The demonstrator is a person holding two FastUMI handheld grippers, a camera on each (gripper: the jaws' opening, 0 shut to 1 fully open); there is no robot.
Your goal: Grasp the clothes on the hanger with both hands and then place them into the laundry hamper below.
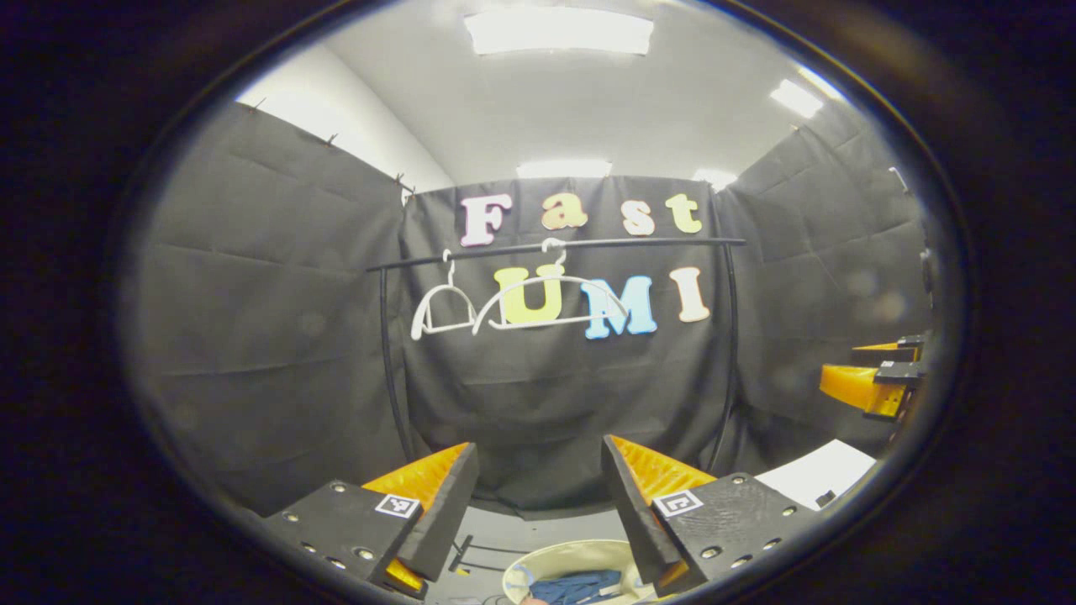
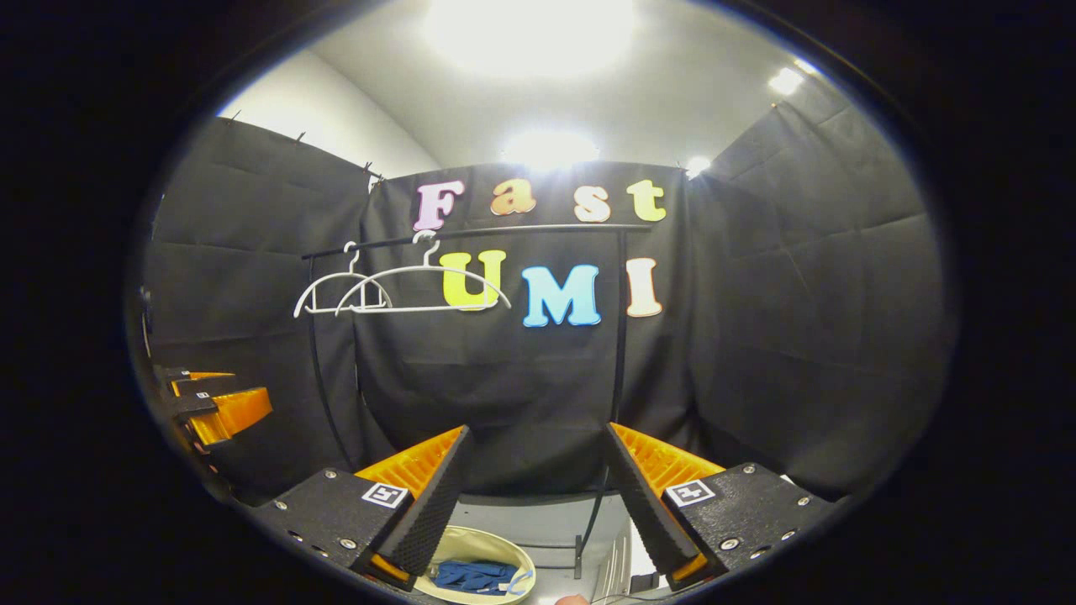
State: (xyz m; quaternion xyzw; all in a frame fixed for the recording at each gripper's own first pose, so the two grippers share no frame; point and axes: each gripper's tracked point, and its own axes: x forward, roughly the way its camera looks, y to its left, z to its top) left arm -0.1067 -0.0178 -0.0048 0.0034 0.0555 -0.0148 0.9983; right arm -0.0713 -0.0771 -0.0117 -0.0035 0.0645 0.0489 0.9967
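Left gripper (image 1: 538, 496): the fingers stand spread apart with nothing between them, pointing level toward the back wall of the booth. In the left gripper view, the laundry hamper (image 1: 551, 561) sits on the floor below and ahead of the fingers, its pale round rim partly covered by the right-hand finger. Blue clothes (image 1: 576, 586) lie inside the hamper.

Right gripper (image 2: 538, 491): the fingers are likewise spread wide and hold nothing. In the right gripper view, the hamper (image 2: 471, 544) appears low and left of centre, just beside the left-hand finger, with the blue clothes (image 2: 472, 576) bunched in its bottom.

Clothes rail (image 1: 555, 245): a dark horizontal bar on two dark uprights, in front of the black cloth wall. Two white hangers hang from it (both bare). The smaller hanger (image 1: 444, 311) hangs near the left end of the rail; the larger hanger (image 1: 551, 304) hangs just beside it, toward the middle.

Relative position: each gripper is visible at the edge of the other's view (the right one at the right edge of the left gripper view, the left one at the left edge of the right gripper view). Both are held well apart, above the hamper.
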